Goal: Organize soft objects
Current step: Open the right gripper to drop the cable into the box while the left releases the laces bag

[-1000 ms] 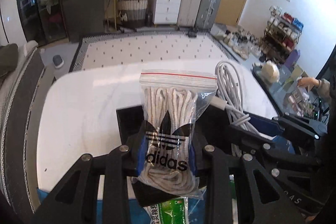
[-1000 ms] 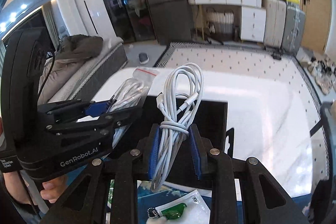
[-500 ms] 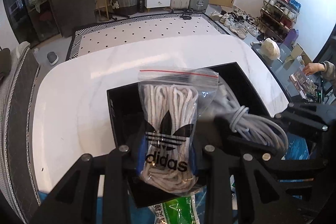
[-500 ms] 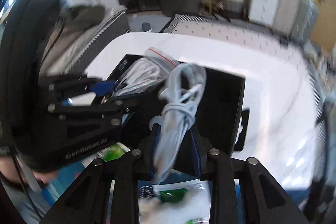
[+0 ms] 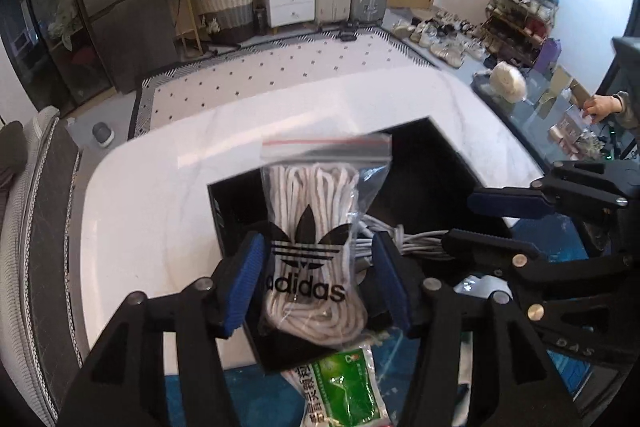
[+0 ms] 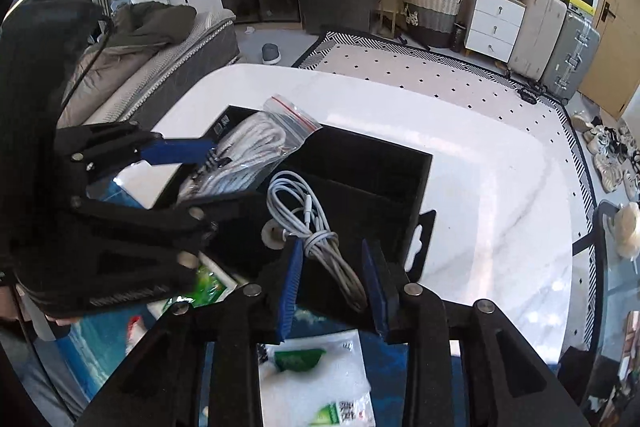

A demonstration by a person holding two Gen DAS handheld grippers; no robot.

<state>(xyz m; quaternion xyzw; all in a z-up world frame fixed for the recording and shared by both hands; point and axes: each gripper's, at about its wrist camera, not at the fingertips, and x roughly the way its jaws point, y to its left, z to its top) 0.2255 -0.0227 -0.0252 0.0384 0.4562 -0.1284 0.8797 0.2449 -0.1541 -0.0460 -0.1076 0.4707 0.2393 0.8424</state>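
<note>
The clear zip bag of white laces (image 5: 310,247), printed with a black trefoil logo and sealed by a red strip, now stands in the left part of the black box (image 5: 432,163), where a second ago it hung above the table, squeezed between blue pads. The left gripper (image 5: 318,275) has just been opening: its blue foam pads stand clear of the crinkled plastic at either side, the bag between them but not pressed. At three o'clock from the bag, the coiled white cable (image 6: 308,223), smooth and glossy, bound round its middle by its own turns, lies on the box floor; a second ago it was upright in a tight pinch. The right gripper (image 6: 334,279) has also just been opening, and its ribbed blue pads flank the cable's lower loop with a gap on both sides. The box is matte black, square-cornered, with a thin divider wall at twelve o'clock of the cable. It sits on a glossy white marble-look table (image 6: 500,187) with rounded corners. At six o'clock of the box, flat white and green packets (image 5: 348,391) lie on a blue cloth (image 5: 256,399).
</note>
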